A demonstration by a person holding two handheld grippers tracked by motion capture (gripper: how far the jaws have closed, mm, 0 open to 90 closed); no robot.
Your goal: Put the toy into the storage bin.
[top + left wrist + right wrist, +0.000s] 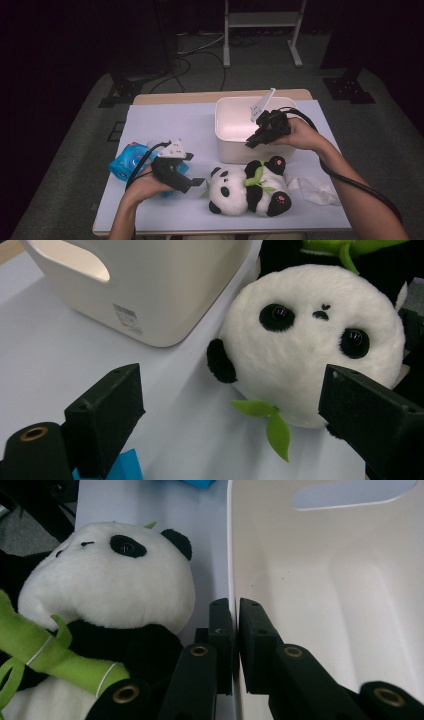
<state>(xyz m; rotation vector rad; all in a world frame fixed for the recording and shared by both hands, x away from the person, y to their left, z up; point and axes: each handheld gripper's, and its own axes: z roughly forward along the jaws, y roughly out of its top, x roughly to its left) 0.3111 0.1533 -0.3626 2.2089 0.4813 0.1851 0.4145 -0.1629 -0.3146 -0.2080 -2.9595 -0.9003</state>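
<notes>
Right gripper (235, 612) clamps near wall of white bin (320, 580); panda (107, 580) beside.

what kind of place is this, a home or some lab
Likely a lab or recording studio, not a home: dark curtained walls, cables across a grey carpeted floor, a metal stand's base behind, and a small table in white sheeting set up for handheld grippers.

Dim room, dark walls. Grey carpet floor (75, 150). Wooden table (220, 96) under a pale sheet (165, 125). Far side: white metal frame (262, 30), black cables (195, 60), black stand feet (117, 92) left and right.
</notes>
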